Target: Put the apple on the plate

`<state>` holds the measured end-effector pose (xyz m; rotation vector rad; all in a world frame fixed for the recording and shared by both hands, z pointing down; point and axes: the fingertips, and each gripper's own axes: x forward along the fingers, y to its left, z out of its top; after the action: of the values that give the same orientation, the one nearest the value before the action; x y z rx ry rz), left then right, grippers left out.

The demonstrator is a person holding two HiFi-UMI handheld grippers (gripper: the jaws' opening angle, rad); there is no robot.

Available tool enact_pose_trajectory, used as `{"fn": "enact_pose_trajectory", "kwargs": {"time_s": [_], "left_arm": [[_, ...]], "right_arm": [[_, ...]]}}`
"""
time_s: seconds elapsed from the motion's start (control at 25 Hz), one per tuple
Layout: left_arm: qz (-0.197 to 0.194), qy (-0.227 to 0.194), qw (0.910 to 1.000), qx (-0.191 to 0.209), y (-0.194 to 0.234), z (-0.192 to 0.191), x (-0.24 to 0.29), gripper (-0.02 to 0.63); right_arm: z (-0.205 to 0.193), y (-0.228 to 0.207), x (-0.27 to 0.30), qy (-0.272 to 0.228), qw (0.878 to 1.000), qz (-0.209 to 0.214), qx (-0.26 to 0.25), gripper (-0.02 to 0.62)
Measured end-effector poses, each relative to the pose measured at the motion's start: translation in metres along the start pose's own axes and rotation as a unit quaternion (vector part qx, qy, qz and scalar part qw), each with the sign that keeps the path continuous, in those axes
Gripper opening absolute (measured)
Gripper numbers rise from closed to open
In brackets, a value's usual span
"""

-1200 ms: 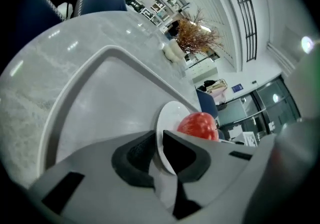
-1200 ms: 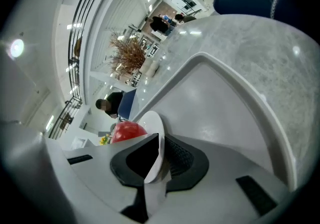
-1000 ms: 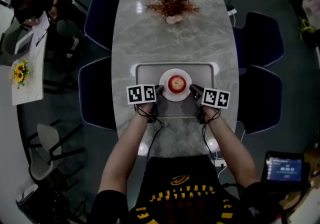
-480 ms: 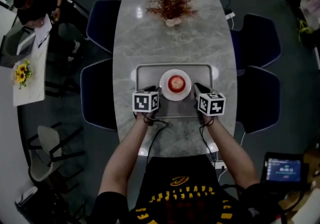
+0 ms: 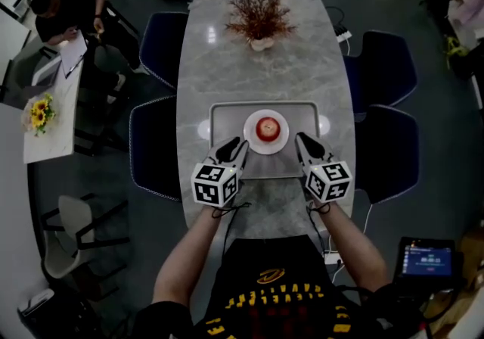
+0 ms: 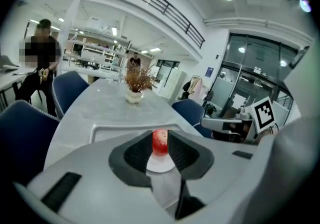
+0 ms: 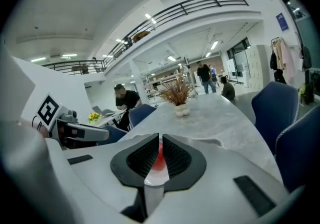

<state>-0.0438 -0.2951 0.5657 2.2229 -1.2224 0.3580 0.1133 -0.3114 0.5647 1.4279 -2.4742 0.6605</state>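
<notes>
jaws: left gripper is released, pads clearly apart. it has just been opening, and nothing sits between the pads. right gripper has its pads only a thin slit apart, pressing on nothing, so it's empty too.

apple sits on the white plate, roughly centred. plate is in the middle of the grey tray. tray lies on the marble table, toward the person's end.

apple vs jaws, head view: both grippers are off the apple, one on each side of the plate, on the person's side of it. left gripper is at the plate's lower left, right gripper at its lower right. their tips overlap the near corners of the tray and point toward the far end of the table, tilted a bit down. neither tip touches apple or plate.

left gripper view: apple shows through the gap between the pads, well beyond the tips, with the plate under it. right gripper view: a red strip of apple and a bit of white plate show through the slit, also well past the tips. apple lines up with both gaps by sight only and is in neither grip.

marker cubes sit at the back of each gripper, over the table's near part. dried plant stands at the far end of the table, blue chairs along both sides.
</notes>
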Motion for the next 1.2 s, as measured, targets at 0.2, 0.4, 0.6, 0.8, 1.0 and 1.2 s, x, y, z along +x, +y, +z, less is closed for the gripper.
{"fn": "enact_pose_trajectory", "kwargs": {"time_s": [0.2,0.4,0.6,0.8,1.0,1.2], "left_arm": [[-0.003,-0.069,0.9971,0.032,-0.029,0.020,-0.053,0.064],[-0.030,-0.117,0.9923,0.025,-0.060,0.030,-0.105,0.002],[-0.067,-0.146,0.9867,0.020,-0.089,0.030,-0.157,0.002],[-0.070,-0.182,0.9805,0.027,-0.109,0.043,-0.195,0.002],[-0.091,-0.213,0.9720,0.040,-0.135,0.059,-0.221,0.002],[-0.097,-0.228,0.9672,0.055,-0.147,0.057,-0.238,0.002]], "right_arm": [[0.012,0.030,-0.036,-0.026,0.999,0.024,0.002,0.026],[0.021,0.056,-0.073,-0.054,0.997,0.039,0.041,0.026],[0.036,0.077,-0.107,-0.079,0.993,0.050,0.078,0.026],[0.054,0.117,-0.136,-0.108,0.991,0.069,0.048,0.026],[0.074,0.161,-0.160,-0.146,0.986,0.080,0.013,0.026],[0.077,0.197,-0.180,-0.177,0.979,0.098,-0.010,0.026]]}}
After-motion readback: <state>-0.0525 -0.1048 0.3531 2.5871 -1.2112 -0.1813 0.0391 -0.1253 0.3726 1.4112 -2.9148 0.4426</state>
